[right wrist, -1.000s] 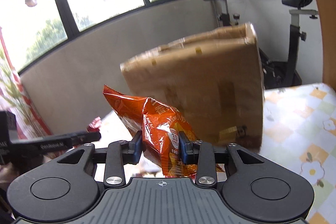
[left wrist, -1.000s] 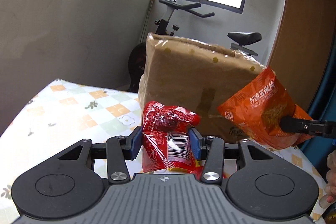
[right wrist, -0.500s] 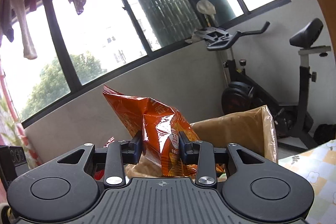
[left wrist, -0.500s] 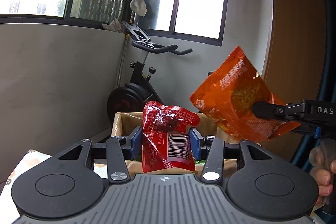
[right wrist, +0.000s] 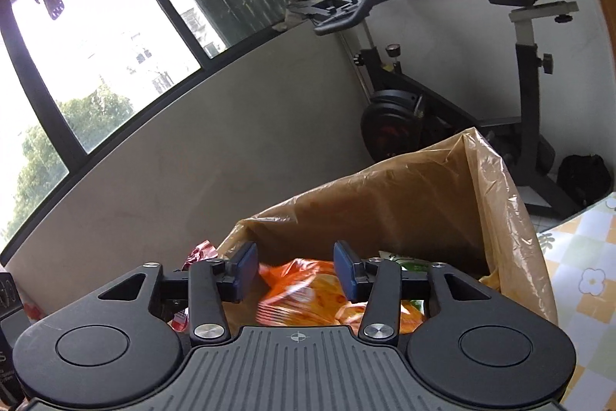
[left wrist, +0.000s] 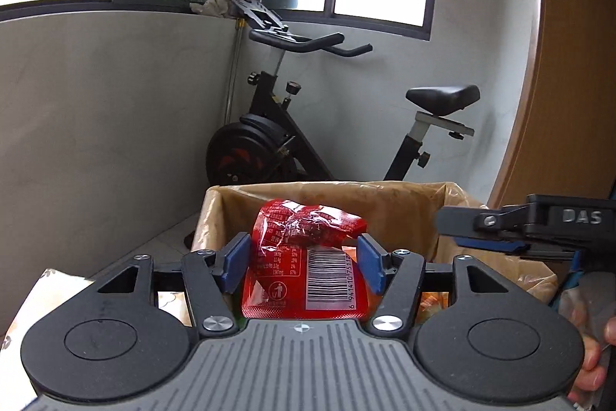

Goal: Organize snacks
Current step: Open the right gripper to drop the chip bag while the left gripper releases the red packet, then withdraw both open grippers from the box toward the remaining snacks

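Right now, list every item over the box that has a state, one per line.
Lined cardboard box: open-topped, snacks inside.
Red foil snack packet: between the jaws, pads clear of it.
Orange crinkly chip bag: blurred, inside the box, free of the jaws.
Left gripper: jaws opening.
Right gripper: jaws opening, nothing gripped.
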`<state>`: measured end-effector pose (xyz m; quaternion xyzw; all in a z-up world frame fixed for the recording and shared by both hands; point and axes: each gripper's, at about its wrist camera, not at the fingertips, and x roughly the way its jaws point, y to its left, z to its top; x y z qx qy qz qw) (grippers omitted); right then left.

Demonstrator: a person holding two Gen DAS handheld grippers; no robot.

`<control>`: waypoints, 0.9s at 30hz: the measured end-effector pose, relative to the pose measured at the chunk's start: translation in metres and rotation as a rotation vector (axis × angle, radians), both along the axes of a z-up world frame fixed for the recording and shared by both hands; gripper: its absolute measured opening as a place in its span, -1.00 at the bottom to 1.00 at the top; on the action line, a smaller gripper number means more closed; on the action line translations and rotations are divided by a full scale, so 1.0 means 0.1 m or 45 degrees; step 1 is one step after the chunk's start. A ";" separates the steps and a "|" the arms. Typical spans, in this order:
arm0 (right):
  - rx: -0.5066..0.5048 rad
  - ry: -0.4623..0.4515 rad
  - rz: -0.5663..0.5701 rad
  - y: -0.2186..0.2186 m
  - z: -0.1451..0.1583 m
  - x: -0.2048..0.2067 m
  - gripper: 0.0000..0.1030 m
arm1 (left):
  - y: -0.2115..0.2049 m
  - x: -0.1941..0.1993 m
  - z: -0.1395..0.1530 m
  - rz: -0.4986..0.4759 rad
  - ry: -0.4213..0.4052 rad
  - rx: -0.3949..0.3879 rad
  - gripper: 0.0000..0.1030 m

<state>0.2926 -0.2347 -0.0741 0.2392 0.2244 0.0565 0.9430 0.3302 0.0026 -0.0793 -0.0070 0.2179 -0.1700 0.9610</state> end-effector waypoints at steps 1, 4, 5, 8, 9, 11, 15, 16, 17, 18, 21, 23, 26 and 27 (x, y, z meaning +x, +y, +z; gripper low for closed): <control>-0.020 -0.007 0.007 0.00 0.00 -0.03 0.02 | 0.05 0.00 -0.01 0.013 0.006 -0.008 0.22; -0.123 -0.032 0.035 0.04 0.04 -0.19 0.08 | 0.18 -0.08 -0.01 0.019 -0.003 -0.016 0.28; -0.161 -0.035 0.039 0.04 0.04 -0.25 0.09 | 0.20 -0.07 0.00 0.021 -0.002 -0.007 0.33; -0.188 -0.036 0.039 0.06 0.03 -0.39 0.09 | 0.22 -0.01 0.07 0.050 0.004 0.010 0.36; -0.174 -0.037 0.029 0.06 0.02 -0.43 0.09 | 0.23 0.00 0.09 0.051 0.001 -0.001 0.36; -0.142 -0.038 0.009 0.04 0.01 -0.49 0.09 | 0.24 0.01 0.14 0.039 -0.007 -0.036 0.36; -0.133 -0.050 -0.001 0.04 0.00 -0.63 0.09 | 0.18 -0.05 0.19 0.053 -0.027 -0.046 0.36; -0.154 -0.058 0.004 0.06 0.00 -0.68 0.09 | 0.19 -0.07 0.19 0.055 -0.024 -0.055 0.36; -0.176 -0.069 0.008 0.09 -0.01 -0.73 0.09 | 0.20 -0.10 0.19 0.052 -0.022 -0.068 0.35; -0.204 -0.082 0.013 0.12 -0.01 -0.80 0.12 | 0.22 -0.14 0.18 0.048 -0.023 -0.080 0.35; -0.267 -0.108 0.058 0.20 -0.06 -0.99 0.15 | 0.32 -0.31 0.12 0.039 -0.028 -0.081 0.34; -0.292 -0.112 0.102 0.24 -0.12 -1.13 0.15 | 0.40 -0.43 0.06 0.029 -0.023 -0.068 0.34; -0.329 -0.094 0.154 0.31 -0.27 -1.34 0.15 | 0.55 -0.61 -0.09 0.035 -0.012 -0.020 0.34; -0.332 -0.078 0.171 0.33 -0.33 -1.41 0.15 | 0.60 -0.66 -0.15 0.050 0.003 -0.004 0.33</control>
